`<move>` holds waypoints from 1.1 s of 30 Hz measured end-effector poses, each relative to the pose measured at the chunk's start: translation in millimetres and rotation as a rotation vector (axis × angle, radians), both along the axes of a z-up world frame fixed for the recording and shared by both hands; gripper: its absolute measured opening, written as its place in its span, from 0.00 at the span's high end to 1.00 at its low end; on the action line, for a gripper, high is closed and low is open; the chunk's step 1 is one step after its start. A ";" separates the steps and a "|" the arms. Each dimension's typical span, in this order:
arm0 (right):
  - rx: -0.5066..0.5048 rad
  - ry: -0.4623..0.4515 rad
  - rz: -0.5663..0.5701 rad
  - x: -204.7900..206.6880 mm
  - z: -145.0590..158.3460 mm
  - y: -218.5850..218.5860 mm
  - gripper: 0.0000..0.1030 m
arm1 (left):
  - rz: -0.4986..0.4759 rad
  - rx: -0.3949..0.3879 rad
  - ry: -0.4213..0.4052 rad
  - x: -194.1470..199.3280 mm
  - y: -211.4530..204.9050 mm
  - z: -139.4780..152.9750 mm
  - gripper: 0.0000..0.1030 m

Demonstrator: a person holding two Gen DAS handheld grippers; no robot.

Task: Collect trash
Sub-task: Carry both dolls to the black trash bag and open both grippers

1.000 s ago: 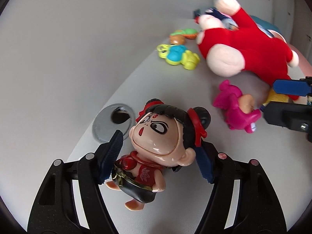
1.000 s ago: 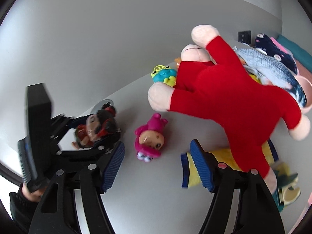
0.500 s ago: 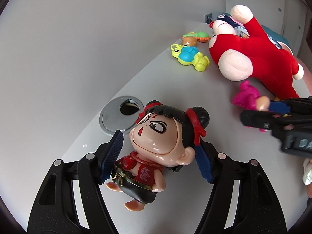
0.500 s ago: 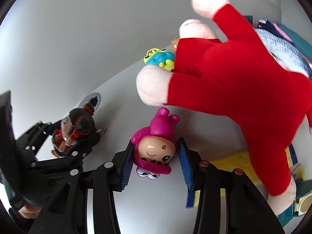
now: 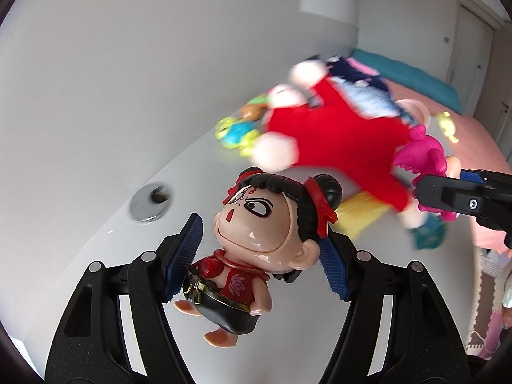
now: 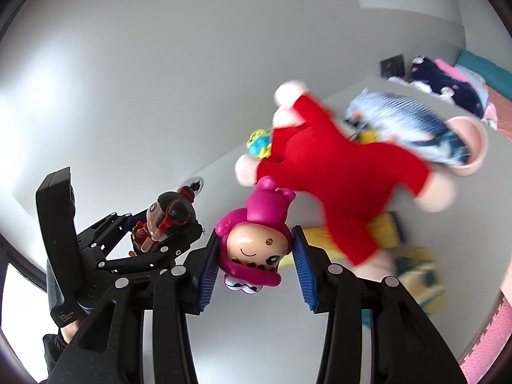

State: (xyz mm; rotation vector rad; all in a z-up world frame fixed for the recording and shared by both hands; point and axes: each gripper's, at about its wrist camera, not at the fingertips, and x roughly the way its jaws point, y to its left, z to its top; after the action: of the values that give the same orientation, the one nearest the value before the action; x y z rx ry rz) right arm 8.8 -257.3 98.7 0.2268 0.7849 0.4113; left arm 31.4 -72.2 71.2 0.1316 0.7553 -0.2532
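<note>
The doll (image 5: 265, 243) is clamped between the pads of the left gripper (image 5: 260, 256), as a second ago. The pink figure (image 6: 252, 249), then lying loose ahead of the wide-open right gripper (image 6: 252, 265), is now pinched between its closed-in jaws. Both toys are seen lifted clear of the table (image 5: 105, 224). Beyond them the red plush (image 6: 339, 172) is left lying.

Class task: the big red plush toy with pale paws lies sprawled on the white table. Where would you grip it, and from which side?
Grip one limb of the big red plush toy, such as the arm ending in the pale paw nearest the camera. Come from above with jaws across that arm: the torso looks too broad, while the splayed limbs are narrow and soft.
</note>
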 end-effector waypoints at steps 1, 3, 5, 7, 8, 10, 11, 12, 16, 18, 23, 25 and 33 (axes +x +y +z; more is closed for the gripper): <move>0.001 -0.009 -0.010 -7.7 4.2 -8.7 0.56 | -0.019 -0.007 -0.005 -3.5 -11.0 5.1 0.34; 0.005 -0.022 -0.044 -16.5 14.1 -32.7 0.56 | -0.064 -0.020 -0.016 -2.9 -36.9 18.5 0.34; -0.002 -0.033 -0.090 -28.0 20.9 -62.6 0.56 | -0.116 -0.036 -0.021 -6.3 -64.2 30.4 0.34; -0.009 -0.038 -0.134 -22.5 23.0 -89.0 0.56 | -0.175 -0.046 -0.026 -7.5 -96.4 38.4 0.34; -0.010 -0.040 -0.159 -28.5 21.9 -103.4 0.56 | -0.199 -0.045 -0.030 -7.2 -109.1 41.1 0.34; -0.014 -0.039 -0.220 -34.9 21.6 -136.1 0.56 | -0.254 -0.042 -0.037 -10.9 -140.4 47.6 0.34; -0.014 -0.039 -0.256 -39.7 21.6 -155.2 0.56 | -0.287 -0.043 -0.037 -10.7 -159.0 48.5 0.34; -0.016 -0.039 -0.285 -44.4 21.4 -170.5 0.56 | -0.315 -0.045 -0.036 -11.3 -173.6 48.3 0.34; -0.028 -0.034 -0.403 -61.4 17.2 -229.7 0.56 | -0.441 -0.046 -0.013 -13.9 -249.9 43.6 0.34; -0.034 -0.025 -0.474 -69.8 12.8 -261.9 0.56 | -0.490 -0.047 0.011 -14.5 -282.3 35.3 0.34; -0.007 0.022 -0.631 -89.5 -7.0 -339.9 0.56 | -0.603 -0.026 0.090 -18.5 -364.1 9.0 0.34; 0.010 0.041 -0.677 -97.7 -14.2 -363.4 0.56 | -0.639 -0.009 0.118 -21.3 -392.2 -2.0 0.34; 0.068 0.129 -0.770 -95.8 -48.1 -428.6 0.32 | -0.607 -0.004 0.192 -3.3 -460.1 -38.6 0.06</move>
State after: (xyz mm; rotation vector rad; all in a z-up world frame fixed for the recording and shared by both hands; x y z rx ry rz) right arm -87.0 -685.9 50.6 0.5955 0.7496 -0.3077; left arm 28.1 -532.3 32.5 0.3364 0.8927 -0.8531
